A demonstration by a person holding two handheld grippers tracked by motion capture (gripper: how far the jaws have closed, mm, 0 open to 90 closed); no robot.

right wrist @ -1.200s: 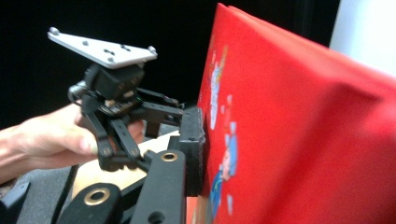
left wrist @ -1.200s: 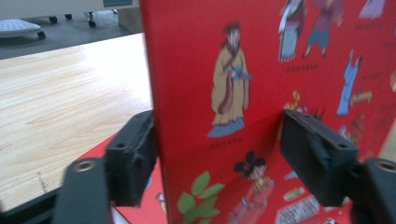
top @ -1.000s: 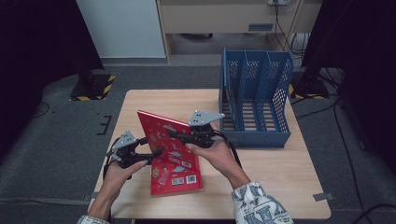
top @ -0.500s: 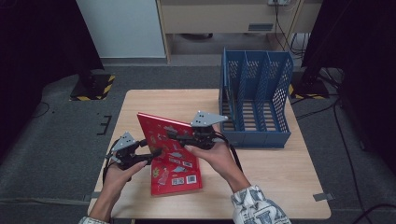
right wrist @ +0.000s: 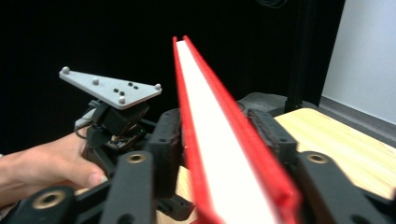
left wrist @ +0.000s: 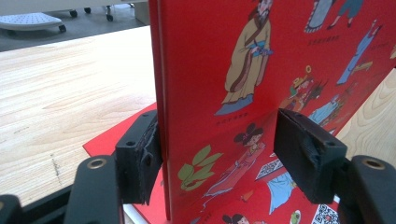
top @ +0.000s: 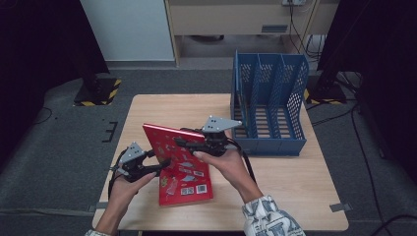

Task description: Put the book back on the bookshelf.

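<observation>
A thin red picture book (top: 182, 162) stands tilted on the wooden table (top: 295, 187), its far corner raised. My right gripper (top: 179, 141) is shut on its upper edge; in the right gripper view the white page edge (right wrist: 210, 140) runs between the two pads. My left gripper (top: 162, 164) is at the book's left edge. In the left gripper view the cover (left wrist: 280, 70) stands between the widely spread pads, so it is open. A flat red surface (left wrist: 116, 135) lies under the book; I cannot tell whether it belongs to it.
A blue mesh file rack (top: 268, 98) with upright dividers stands on the table's back right, just beyond my right hand. Bare wood lies to the left (left wrist: 60, 93) and along the front right. The left gripper's grey plate (right wrist: 112, 91) sits close behind the book.
My left gripper has drifted slightly down and to the left along the book's edge. The book and my right gripper hold almost the same pose.
</observation>
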